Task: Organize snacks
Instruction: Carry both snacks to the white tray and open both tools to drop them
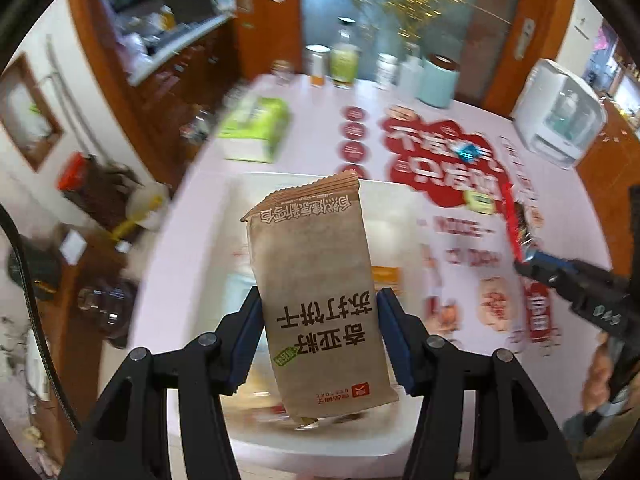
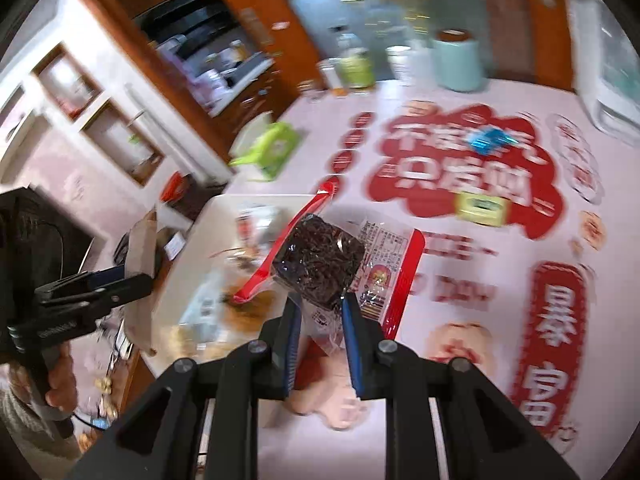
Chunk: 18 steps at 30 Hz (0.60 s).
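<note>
My left gripper (image 1: pixel 318 312) squeezes a brown cracker pack (image 1: pixel 316 304); my right gripper (image 2: pixel 320 312) pinches a red snack bag (image 2: pixel 320 264). Both hang over the white tray (image 1: pixel 320 448) at the worktop's left edge. Next I think I should lower them in.

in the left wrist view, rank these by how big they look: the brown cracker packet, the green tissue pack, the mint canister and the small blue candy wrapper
1. brown cracker packet, though it is nearest the camera, which inflates it
2. green tissue pack
3. mint canister
4. blue candy wrapper
</note>
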Available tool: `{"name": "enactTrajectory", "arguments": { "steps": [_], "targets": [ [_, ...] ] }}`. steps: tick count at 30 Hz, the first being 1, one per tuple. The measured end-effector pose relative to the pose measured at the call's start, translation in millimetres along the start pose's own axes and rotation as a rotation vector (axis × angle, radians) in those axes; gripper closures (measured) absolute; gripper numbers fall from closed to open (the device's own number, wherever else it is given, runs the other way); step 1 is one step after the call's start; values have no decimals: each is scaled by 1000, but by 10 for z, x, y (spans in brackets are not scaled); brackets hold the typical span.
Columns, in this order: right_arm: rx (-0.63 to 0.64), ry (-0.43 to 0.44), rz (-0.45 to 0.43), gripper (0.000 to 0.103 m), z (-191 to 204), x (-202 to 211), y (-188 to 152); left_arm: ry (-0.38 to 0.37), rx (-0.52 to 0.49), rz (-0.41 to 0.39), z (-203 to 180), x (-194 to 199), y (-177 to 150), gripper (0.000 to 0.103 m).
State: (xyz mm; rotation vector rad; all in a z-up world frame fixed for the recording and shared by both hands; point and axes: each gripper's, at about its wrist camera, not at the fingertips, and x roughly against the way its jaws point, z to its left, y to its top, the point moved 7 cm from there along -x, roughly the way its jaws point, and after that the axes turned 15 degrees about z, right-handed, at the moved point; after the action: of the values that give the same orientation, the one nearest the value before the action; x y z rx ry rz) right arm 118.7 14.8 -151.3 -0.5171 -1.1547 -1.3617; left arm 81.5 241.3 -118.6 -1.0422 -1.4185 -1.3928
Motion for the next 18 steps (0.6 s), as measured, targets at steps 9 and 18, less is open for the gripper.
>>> {"name": "enactTrajectory", "arguments": {
  "steps": [9,18],
  "targets": [
    [142,-45,-19,77,991,-273,201,29,-45,-47,525,77,-36,15],
    [41,-35,-9,51,1071,-344,132,43,-110,-97,583,97,-2,5]
  ]
}}
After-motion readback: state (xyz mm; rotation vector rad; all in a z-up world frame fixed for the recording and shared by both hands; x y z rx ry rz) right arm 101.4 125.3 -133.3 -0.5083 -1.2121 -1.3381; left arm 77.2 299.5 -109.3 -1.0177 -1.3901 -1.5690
